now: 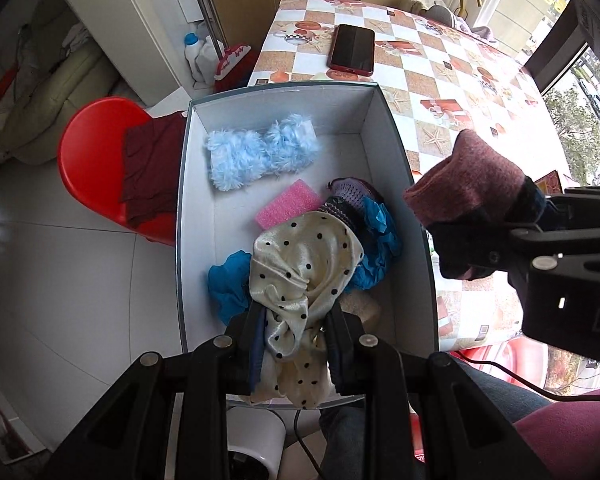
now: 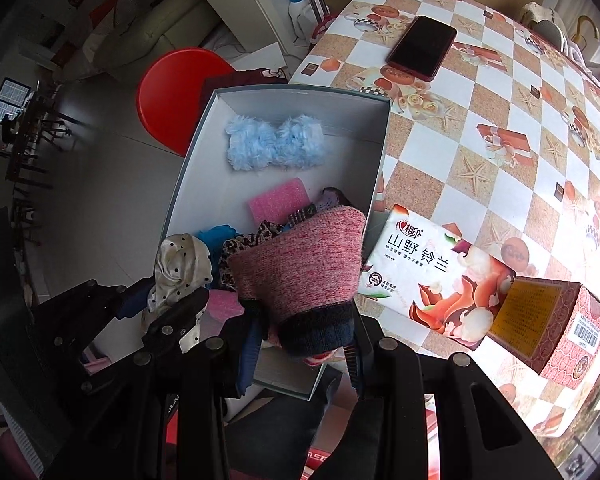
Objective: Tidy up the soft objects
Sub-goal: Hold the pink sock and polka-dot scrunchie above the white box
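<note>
Cream polka-dot cloth (image 1: 300, 276) pinched between the jaws of the left gripper (image 1: 296, 344), draped over the near end of the white box (image 1: 384, 128), atop blue fabric (image 1: 228, 284). Pink knit sock with navy cuff (image 2: 300, 276) clamped in the right gripper (image 2: 300, 356), hanging at the box's right wall, above its contents. Deeper in the box: fluffy light-blue piece (image 1: 260, 152) at the far end, pink sponge (image 1: 288, 204) mid-floor. Only in the left wrist view: maroon cloth (image 1: 152, 168) draped on the red stool (image 1: 92, 152). Only in the right wrist view: tissue pack (image 2: 432, 276) just beside the box, patterned carton (image 2: 548, 328) next to it, leopard-print fabric (image 2: 244, 248) behind the sock. In both: dark phone (image 1: 352, 50) on the checkered tablecloth (image 1: 460, 92).
</note>
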A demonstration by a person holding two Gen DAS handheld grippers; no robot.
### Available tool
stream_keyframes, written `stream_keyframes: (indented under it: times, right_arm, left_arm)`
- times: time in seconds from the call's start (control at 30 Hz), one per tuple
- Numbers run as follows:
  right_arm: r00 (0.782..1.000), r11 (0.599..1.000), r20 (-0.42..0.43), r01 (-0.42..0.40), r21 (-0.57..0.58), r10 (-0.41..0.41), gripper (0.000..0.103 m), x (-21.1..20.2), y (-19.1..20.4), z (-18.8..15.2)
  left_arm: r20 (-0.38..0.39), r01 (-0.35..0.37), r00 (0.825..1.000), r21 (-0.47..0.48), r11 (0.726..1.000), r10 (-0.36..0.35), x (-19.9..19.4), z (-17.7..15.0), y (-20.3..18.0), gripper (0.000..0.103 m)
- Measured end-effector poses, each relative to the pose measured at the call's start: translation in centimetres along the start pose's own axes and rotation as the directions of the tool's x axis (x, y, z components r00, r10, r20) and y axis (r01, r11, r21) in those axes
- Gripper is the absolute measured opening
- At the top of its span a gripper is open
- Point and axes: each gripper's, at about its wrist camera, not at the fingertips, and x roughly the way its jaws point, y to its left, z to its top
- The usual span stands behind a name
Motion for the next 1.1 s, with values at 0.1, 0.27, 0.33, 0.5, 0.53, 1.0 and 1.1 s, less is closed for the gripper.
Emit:
stream_keyframes:
  times: [0.1, 0.27, 0.33, 0.5, 0.53, 1.0, 1.1]
  right_arm:
    - [1.0, 1.0, 0.0, 0.002, -0.004, -0.002, 0.037, 0.03, 0.14, 0.09]
    - [1.0, 1.0, -0.001, 0.003, -0.009, -0.003, 0.037, 0.09, 0.35, 0.22]
    - [1.0, 1.0, -0.002, 0.003, -0.011, -0.003, 0.037, 0.13, 0.44, 0.28]
    - [1.0, 1.0, -0.007, 0.002, -0.013, -0.002, 0.037, 0.29, 0.5, 0.39]
    - [1.0, 1.0, -0.008, 0.002, -0.013, -0.002, 0.037, 0.33, 0.49, 0.42]
    - [1.0, 1.0, -0.011, 0.001, -0.013, -0.001, 0.037, 0.5, 0.41, 0.57]
    - [1.0, 1.0, -0.012, 0.001, -0.013, -0.001, 0.037, 0.51, 0.4, 0.58]
  left_arm:
    - [-0.003, 0.002, 1.0, -0.006, 1.0, -0.002, 0.09, 0.1, 0.12, 0.029]
    - [-0.006, 0.006, 1.0, -0.014, 1.0, -0.006, 0.25, 0.24, 0.51, 0.029]
    - [-0.007, 0.007, 1.0, -0.015, 1.0, -0.007, 0.29, 0.28, 0.6, 0.029]
    - [-0.008, 0.007, 1.0, -0.015, 1.0, -0.007, 0.3, 0.28, 0.59, 0.029]
    - [-0.009, 0.007, 1.0, -0.015, 1.0, -0.007, 0.38, 0.28, 0.64, 0.029]
    - [-0.011, 0.008, 1.0, -0.017, 1.0, -0.008, 0.57, 0.46, 0.73, 0.029]
    - [-0.011, 0.009, 1.0, -0.017, 1.0, -0.009, 0.57, 0.48, 0.72, 0.029]
